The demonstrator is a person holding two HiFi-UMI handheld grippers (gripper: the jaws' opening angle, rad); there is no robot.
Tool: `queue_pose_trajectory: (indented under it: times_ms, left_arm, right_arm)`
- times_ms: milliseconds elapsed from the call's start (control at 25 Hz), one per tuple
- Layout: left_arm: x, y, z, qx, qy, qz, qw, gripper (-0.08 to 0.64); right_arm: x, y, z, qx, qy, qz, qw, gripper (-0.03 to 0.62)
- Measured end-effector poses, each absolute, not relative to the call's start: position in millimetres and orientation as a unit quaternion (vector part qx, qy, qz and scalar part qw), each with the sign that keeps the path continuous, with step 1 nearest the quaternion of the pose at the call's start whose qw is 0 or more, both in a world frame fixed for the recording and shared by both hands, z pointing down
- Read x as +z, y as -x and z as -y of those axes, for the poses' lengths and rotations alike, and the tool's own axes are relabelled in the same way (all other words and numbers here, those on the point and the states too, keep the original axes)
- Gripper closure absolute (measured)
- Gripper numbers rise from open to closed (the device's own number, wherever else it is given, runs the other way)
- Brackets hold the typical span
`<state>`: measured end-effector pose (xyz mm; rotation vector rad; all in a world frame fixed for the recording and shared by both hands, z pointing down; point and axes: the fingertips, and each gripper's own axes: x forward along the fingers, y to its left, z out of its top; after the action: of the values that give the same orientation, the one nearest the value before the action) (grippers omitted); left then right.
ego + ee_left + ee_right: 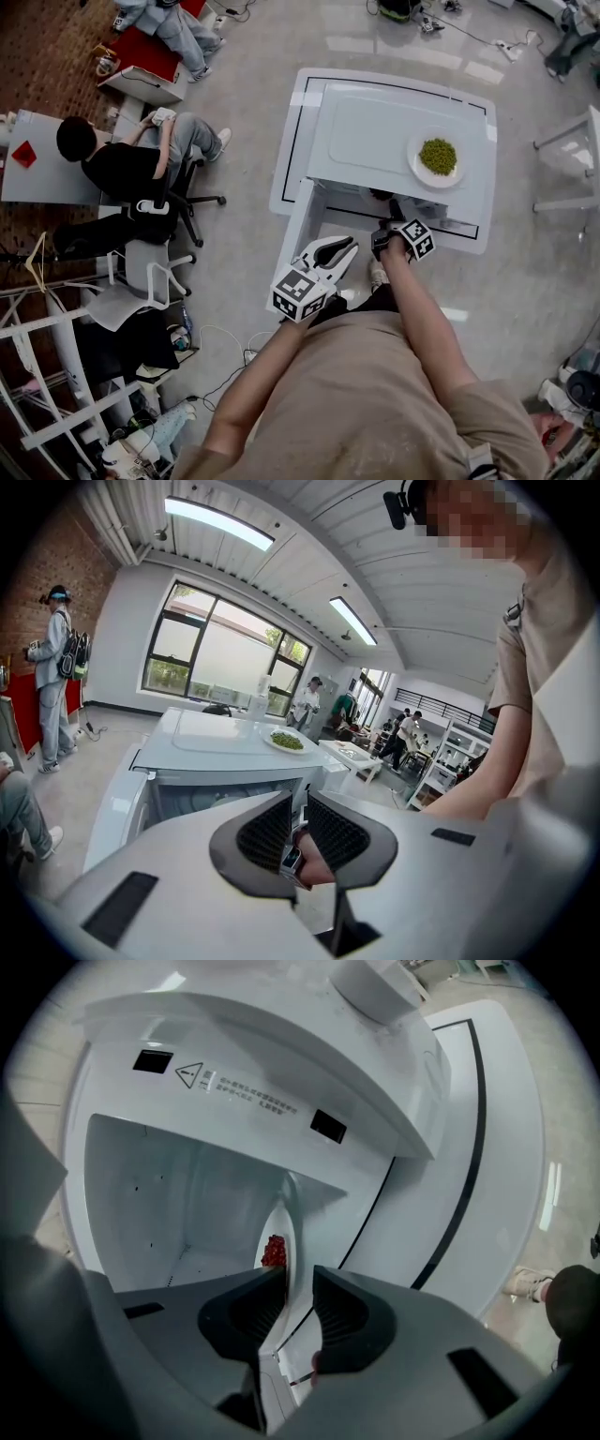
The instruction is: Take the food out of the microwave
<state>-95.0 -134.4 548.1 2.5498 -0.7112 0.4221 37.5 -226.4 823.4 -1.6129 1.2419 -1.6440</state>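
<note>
A white microwave stands on a white table with its door swung open. My right gripper reaches into the cavity. There a white plate with red food shows edge-on, and its rim runs between the jaws of my right gripper, which stand open with a gap beside the rim. My left gripper waits just outside the opening, slightly open and holding nothing. In the left gripper view only my right hand shows between its jaws.
A plate of green peas rests on top of the microwave, also as a plate of peas in the left gripper view. A person sits at a desk to the left, with office chairs nearby. Cables lie on the floor.
</note>
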Motion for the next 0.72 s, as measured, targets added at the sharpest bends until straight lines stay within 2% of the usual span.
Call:
queue_pose_trajectory:
  times_ms: [120, 200, 320, 560, 720]
  left_arm:
    - [547, 95, 136, 0.151, -0.926, 0.261, 0.225, 0.512]
    - [547, 95, 137, 0.152, -0.925, 0.264, 0.226, 0.512]
    - [549, 96, 138, 0.151, -0.924, 0.268, 0.228, 0.512]
    - [551, 96, 140, 0.149, -0.923, 0.272, 0.228, 0.512]
    - [552, 97, 142, 0.149, -0.922, 0.275, 0.227, 0.512]
  right_arm:
    - [824, -32, 231, -0.619, 0.581, -0.456, 0.267, 0.516]
    - [821, -29, 232, -0.626, 0.566, -0.456, 0.283, 0.559]
    - [815, -26, 232, -0.631, 0.542, -0.463, 0.307, 0.572]
    - [804, -25, 214, -0.643, 0.508, -0.484, 0.308, 0.575]
    - [786, -24, 200, -0.647, 0.486, -0.514, 0.283, 0.575]
